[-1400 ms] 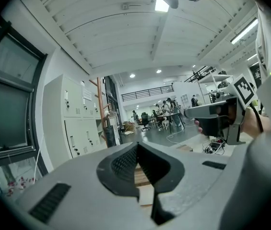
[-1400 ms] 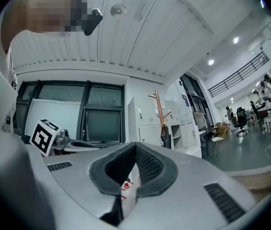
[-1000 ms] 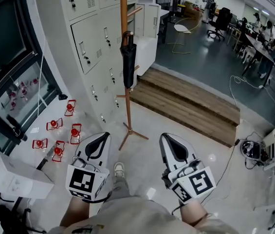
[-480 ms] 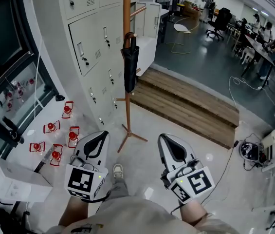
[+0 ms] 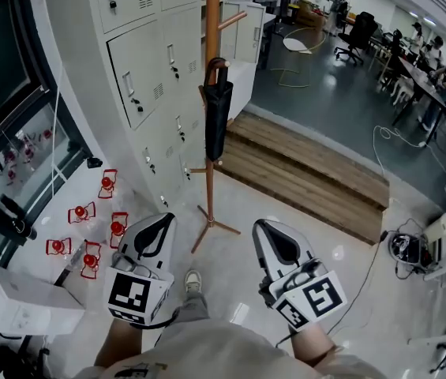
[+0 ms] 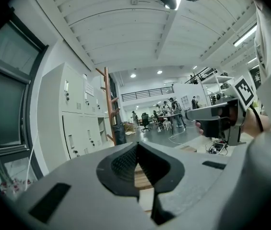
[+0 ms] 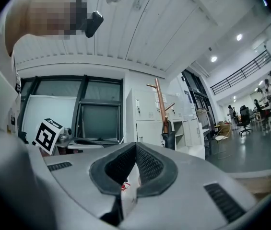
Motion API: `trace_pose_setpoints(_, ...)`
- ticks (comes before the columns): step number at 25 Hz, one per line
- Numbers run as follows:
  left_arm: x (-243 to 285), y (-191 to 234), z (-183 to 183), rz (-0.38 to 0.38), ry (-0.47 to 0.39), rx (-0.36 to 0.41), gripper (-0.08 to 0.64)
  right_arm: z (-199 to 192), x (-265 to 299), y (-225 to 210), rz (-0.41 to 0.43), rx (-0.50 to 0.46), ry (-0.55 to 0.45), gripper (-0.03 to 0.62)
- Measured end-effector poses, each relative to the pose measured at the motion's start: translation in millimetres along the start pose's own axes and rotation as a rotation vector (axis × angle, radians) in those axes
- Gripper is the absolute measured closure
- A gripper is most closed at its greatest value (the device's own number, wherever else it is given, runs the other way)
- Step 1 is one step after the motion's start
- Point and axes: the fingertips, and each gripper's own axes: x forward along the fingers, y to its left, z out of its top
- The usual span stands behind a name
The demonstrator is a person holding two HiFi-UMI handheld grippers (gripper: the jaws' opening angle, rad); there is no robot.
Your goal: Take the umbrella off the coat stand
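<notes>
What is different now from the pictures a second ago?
The person has stepped closer to the tall orange-brown wooden coat stand, so it and the folded black umbrella hanging on it look bigger in the head view. Nothing was grabbed or let go. The left claw and right claw stay shut and empty, held out in front; the umbrella still hangs on the stand.

Left gripper [image 5: 165, 218], right gripper [image 5: 262, 226]: grey shells, black ribbed pads, black-and-white marker cubes [image 5: 136, 297]; wearer: beige top [image 5: 223, 354], white sneaker [image 5: 193, 279]
</notes>
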Motion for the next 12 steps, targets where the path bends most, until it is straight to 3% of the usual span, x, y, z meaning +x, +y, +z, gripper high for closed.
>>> trace_pose_setpoints(12, 72.4, 63.2, -14.8, -0.050, 0.004, -0.028, 0.552, -20.0, 83.1, -38.2, -0.056, 0.011, 0.046, 0.584)
